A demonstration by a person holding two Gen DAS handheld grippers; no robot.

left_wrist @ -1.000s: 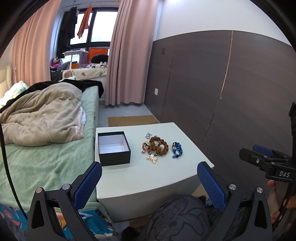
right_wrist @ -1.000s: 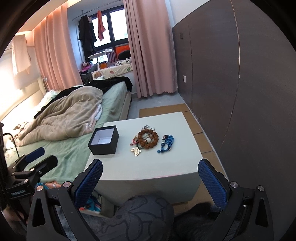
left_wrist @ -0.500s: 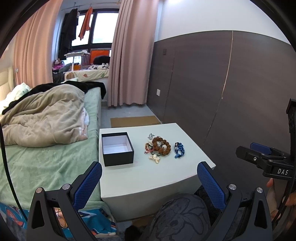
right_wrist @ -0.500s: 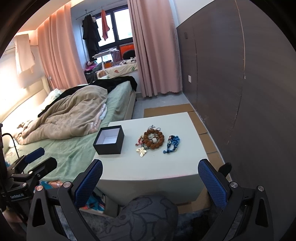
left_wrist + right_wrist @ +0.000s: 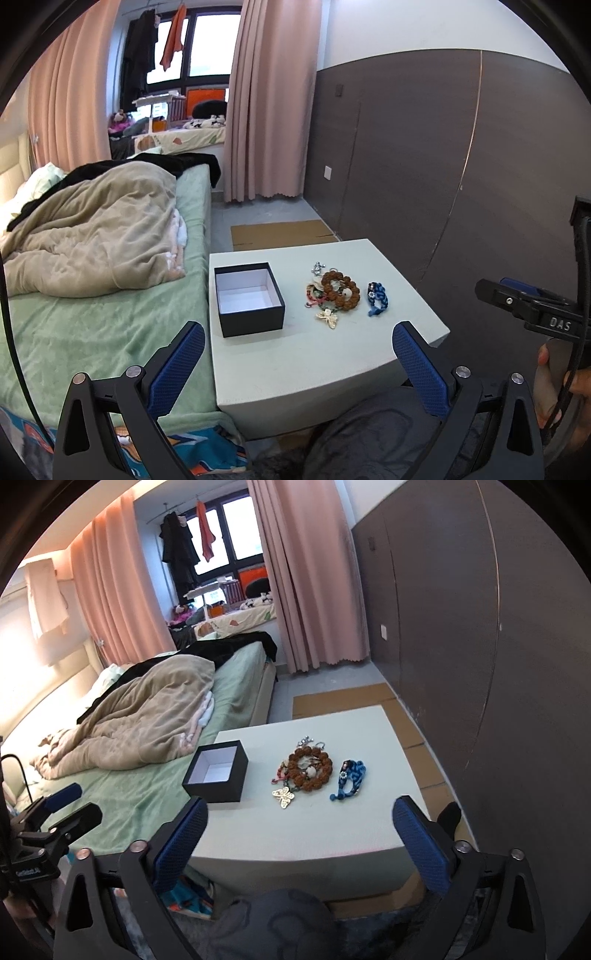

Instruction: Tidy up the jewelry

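A black open box [image 5: 249,299] with a white inside stands on a pale square table [image 5: 295,354]; it also shows in the right wrist view [image 5: 216,771]. Right of it lies a heap of jewelry: a brown bead bracelet [image 5: 340,291] [image 5: 309,768], a pale butterfly brooch [image 5: 328,318] [image 5: 283,796], and a blue braided bracelet [image 5: 377,299] [image 5: 349,780] set apart. My left gripper [image 5: 295,369] is open and empty, short of the table's near edge. My right gripper [image 5: 301,843] is open and empty, also short of the table.
A bed [image 5: 85,295] with a green sheet and beige blanket adjoins the table's left side. A dark panelled wall [image 5: 443,166] runs along the right. Cardboard [image 5: 277,232] lies on the floor beyond the table. My knee [image 5: 280,919] is below the grippers.
Both grippers have moved slightly closer to the table; the box and jewelry appear larger. Nothing on the table has moved.
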